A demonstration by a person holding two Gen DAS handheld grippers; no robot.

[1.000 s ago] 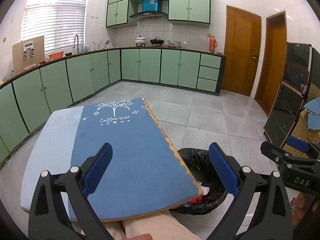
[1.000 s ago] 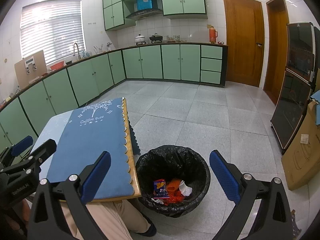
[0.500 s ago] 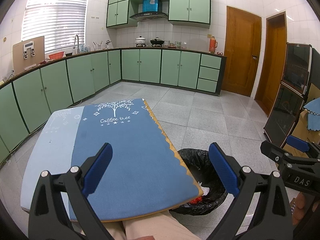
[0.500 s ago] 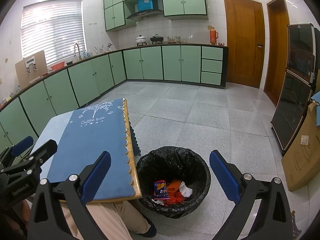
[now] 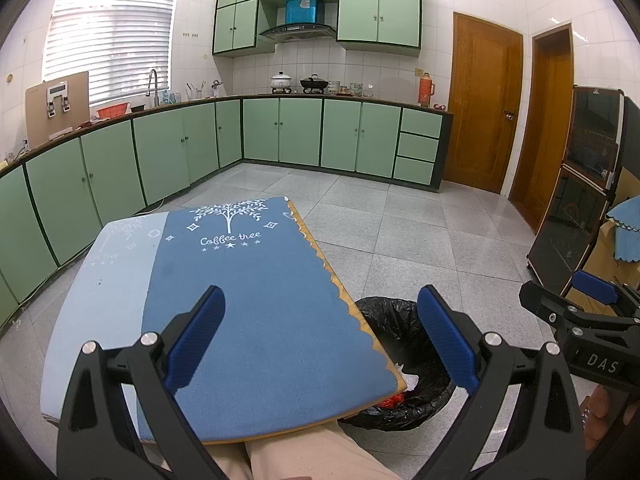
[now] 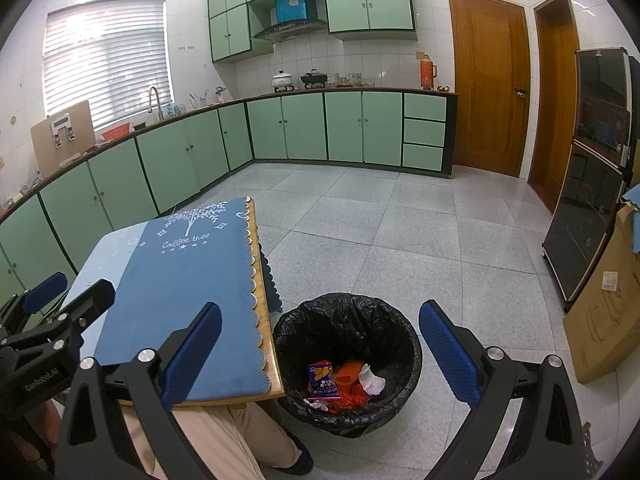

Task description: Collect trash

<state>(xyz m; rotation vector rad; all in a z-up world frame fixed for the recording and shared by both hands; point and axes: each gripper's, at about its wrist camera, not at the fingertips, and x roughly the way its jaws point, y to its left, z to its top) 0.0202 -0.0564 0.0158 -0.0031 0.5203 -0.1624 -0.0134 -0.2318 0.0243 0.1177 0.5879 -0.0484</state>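
The left gripper (image 5: 320,340) is hanging with its ribbed blue pads spread wide, holding nothing, over the felt-like blue cloth (image 5: 256,300) on the table. The right gripper (image 6: 320,348) is gaping likewise above the round bin (image 6: 348,364), whose crinkled black liner is cradling the trash (image 6: 340,384): a glossy snack packet, orange netting and crumpled white paper.
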